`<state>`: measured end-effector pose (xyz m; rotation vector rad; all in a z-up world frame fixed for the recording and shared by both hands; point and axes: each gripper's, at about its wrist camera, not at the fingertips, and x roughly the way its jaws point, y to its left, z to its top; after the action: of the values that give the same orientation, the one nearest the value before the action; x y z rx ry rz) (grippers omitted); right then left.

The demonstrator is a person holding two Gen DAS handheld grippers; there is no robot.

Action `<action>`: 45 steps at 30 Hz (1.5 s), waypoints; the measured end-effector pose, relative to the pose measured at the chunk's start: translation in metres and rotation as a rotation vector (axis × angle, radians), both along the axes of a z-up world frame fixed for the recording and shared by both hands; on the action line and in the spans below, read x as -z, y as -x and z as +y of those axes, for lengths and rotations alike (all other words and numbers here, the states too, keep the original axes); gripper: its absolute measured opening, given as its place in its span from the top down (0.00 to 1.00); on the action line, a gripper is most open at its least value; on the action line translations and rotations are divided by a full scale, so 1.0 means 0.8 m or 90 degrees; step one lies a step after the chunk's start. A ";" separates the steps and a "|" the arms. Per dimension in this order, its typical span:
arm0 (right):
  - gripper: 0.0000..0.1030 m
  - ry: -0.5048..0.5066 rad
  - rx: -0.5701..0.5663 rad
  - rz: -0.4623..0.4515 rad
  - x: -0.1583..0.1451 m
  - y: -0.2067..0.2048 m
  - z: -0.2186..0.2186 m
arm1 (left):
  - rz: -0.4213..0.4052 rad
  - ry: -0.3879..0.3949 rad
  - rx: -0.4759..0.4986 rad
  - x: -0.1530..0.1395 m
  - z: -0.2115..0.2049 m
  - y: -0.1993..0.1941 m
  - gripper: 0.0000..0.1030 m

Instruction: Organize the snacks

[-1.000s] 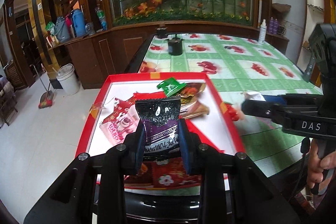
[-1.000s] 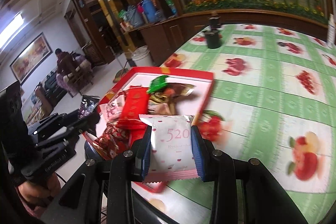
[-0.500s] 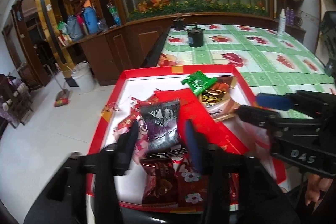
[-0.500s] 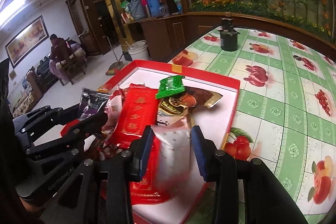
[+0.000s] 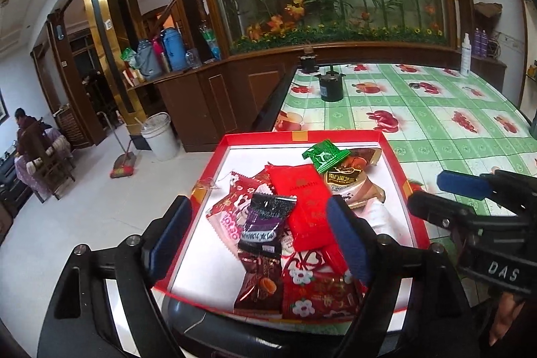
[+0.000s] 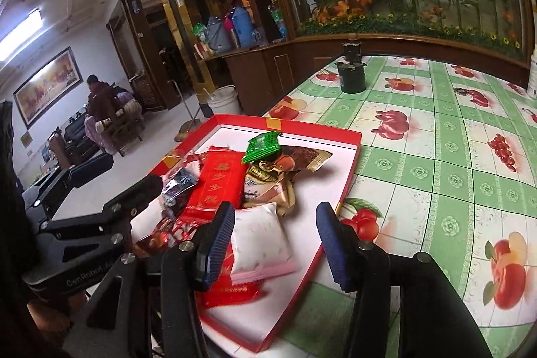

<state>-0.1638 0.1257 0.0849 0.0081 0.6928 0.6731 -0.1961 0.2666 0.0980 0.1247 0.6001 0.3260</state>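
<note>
Snacks had just dropped into the red tray (image 5: pixel 399 187) on the table (image 6: pixel 436 156): left tongs (image 5: pixel 258 240) released the purple packet (image 5: pixel 265 222), right tongs (image 6: pixel 273 240) the white pillow packet (image 6: pixel 258 237), both spread apart, so two more looked sorted

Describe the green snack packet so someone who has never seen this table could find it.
On the green fruit-print tablecloth sits a shallow red tray. At the far end of its snack pile lies the green packet, atop a brown-and-gold wrapper. It is the only green one.
</note>
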 end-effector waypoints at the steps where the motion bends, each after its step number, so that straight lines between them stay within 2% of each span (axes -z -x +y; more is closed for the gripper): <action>1: 0.47 0.002 -0.002 -0.004 -0.001 0.004 -0.002 | -0.004 -0.008 -0.006 -0.003 -0.003 0.005 0.19; 10: 0.43 0.004 -0.022 -0.016 -0.009 0.042 -0.013 | 0.007 -0.033 -0.020 -0.012 -0.026 0.027 0.17; 13: 0.42 0.004 -0.023 -0.016 -0.010 0.050 -0.017 | 0.013 -0.024 -0.020 -0.014 -0.028 0.034 0.17; 19: 0.40 0.001 -0.024 -0.018 -0.015 0.062 -0.026 | -0.010 -0.027 -0.043 -0.019 -0.026 0.053 0.17; 26: 0.39 0.009 -0.037 -0.023 -0.016 0.071 -0.020 | -0.034 -0.043 -0.042 -0.023 -0.028 0.066 0.17; 31: 0.38 0.008 -0.041 -0.026 -0.016 0.073 -0.018 | -0.053 -0.033 -0.042 -0.029 -0.025 0.074 0.17; 45: 0.38 0.003 -0.040 -0.029 -0.019 0.073 -0.019 | -0.063 -0.029 -0.040 -0.032 -0.026 0.083 0.17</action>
<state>-0.2223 0.1106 0.1000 -0.0324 0.6528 0.7296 -0.2624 0.2456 0.1236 0.1329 0.4993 0.4051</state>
